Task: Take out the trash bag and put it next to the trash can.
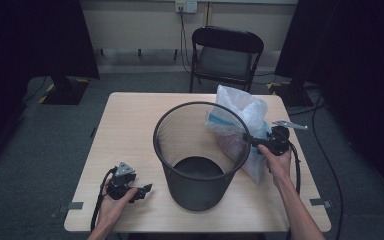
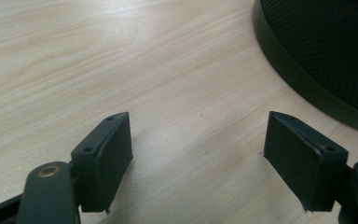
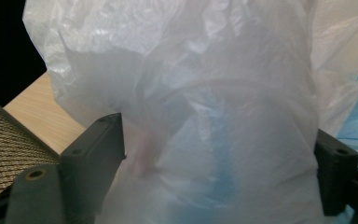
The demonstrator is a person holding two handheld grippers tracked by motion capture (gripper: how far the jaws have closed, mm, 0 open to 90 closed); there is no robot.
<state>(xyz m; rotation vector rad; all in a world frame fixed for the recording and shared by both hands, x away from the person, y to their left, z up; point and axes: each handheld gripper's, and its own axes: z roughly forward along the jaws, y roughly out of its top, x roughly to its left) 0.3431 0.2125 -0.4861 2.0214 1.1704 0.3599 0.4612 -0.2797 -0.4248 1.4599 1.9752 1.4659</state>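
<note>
the bin [image 1: 198, 159] stands mid-surface [image 1: 125, 130]; the bag [image 1: 240, 127] leans at its right, a chair [image 1: 226, 55] behind the surface.

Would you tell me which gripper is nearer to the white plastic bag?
Right. The right gripper is at the white plastic bag, jaws open around it; the left gripper sits across the bin.

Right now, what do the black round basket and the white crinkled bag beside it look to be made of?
Black round basket: probably painted metal mesh, matte; fine see-through grid and solid rim band. White crinkled bag: thin plastic film, translucent, glossy creases; blue shows through.
</note>
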